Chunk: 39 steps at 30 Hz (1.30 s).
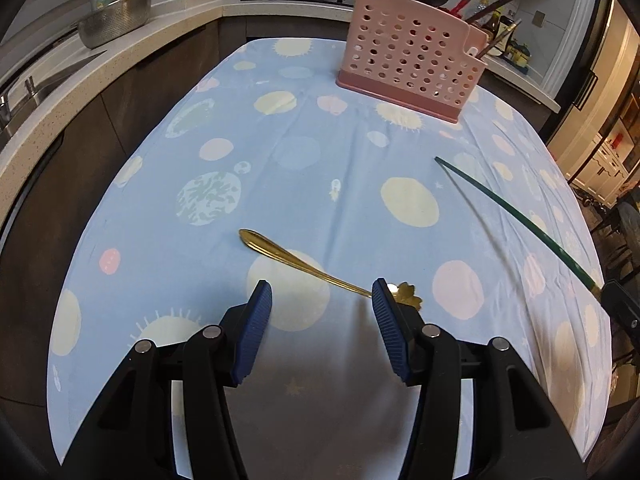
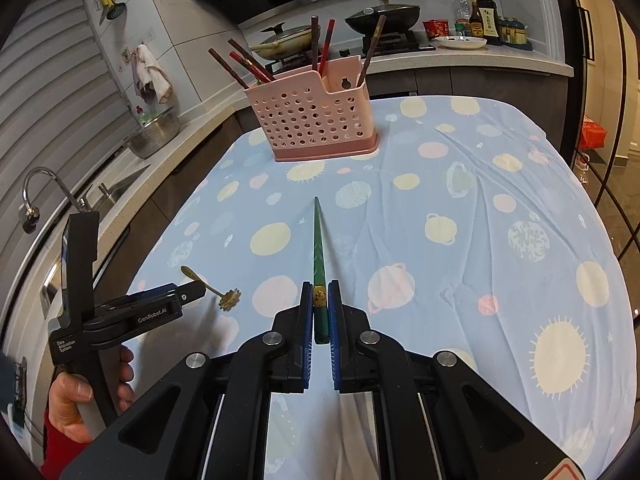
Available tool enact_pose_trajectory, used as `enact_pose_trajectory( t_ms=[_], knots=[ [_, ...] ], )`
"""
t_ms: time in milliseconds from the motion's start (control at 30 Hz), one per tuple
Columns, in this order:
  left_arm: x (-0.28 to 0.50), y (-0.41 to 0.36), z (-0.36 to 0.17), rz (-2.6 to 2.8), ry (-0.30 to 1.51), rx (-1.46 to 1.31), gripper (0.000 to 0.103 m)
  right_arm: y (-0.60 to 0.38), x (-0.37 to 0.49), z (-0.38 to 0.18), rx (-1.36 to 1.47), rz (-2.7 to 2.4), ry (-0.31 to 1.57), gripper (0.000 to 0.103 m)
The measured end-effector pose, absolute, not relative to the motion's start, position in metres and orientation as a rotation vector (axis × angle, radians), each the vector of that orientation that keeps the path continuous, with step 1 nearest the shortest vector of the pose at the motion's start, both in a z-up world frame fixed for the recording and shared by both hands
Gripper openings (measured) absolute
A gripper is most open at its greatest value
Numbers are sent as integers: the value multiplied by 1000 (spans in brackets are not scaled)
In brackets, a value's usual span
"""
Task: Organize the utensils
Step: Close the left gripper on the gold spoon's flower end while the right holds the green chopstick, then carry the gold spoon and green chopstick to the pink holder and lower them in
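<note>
Wide apart is how the jaws of the left gripper (image 1: 322, 294) are held, low over the table, and nothing is caught between them. On the right gripper (image 2: 320, 300) the jaws are pressed together on the thick end of a green chopstick (image 2: 318, 248), and the thin tip is pointed out ahead, up off the blue tablecloth (image 2: 460, 248). A gold spoon (image 1: 304, 266) is left lying flat on the cloth, with its flower-shaped end tucked just beside the right-hand pad of the left gripper. Far back on the table the pink holder (image 2: 316, 120) is seen, and some brown and red chopsticks (image 2: 324, 46) are already stood up in it. Trouble could come in a few ways. Only a short bit of the green chopstick is gripped, so it could be swung or slipped loose if it is bumped on the holder's rim. The sticks already in the holder are leaned every which way, and they could be knocked if the new one is pushed in carelessly. The spoon is thin and flat on soft cloth, so the cloth could be pinched and dragged with it, and the light holder might even be tugged along.
</note>
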<state>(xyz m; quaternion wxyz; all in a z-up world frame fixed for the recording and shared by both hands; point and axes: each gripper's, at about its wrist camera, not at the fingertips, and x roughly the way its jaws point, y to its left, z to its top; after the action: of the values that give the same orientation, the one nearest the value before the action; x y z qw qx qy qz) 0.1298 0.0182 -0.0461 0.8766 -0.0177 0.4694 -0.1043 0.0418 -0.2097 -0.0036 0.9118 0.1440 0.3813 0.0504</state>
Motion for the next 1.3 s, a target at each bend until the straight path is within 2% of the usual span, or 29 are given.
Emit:
enact_pose_trajectory(
  t_ms=[267,400,467,500,767,1033,1067,1300],
  knots=[
    [121,-30,-56,-304,964,94,49,-208,44,-5,293,102,795,7],
    [125,-34,-64,-299,971,121,41,-209,44,-5,291,102,796,7],
    [126,-34,-64,-296,971,131,27,-209,44,-5,293,103,797,7],
    [126,-33,-64,-299,975,130,26,-209,44,-5,292,103,797,7],
    [119,-22,-53,-323,994,73,25,-208,44,-3,290,114,788,7],
    [112,-11,-16,-355,934,5,24,-208,43,13,288,127,746,7],
    [111,-10,-11,-357,925,3,14,-208,43,15,287,128,741,7],
    [118,-7,4,-355,890,-7,8,-207,46,23,282,134,720,7]
  ],
)
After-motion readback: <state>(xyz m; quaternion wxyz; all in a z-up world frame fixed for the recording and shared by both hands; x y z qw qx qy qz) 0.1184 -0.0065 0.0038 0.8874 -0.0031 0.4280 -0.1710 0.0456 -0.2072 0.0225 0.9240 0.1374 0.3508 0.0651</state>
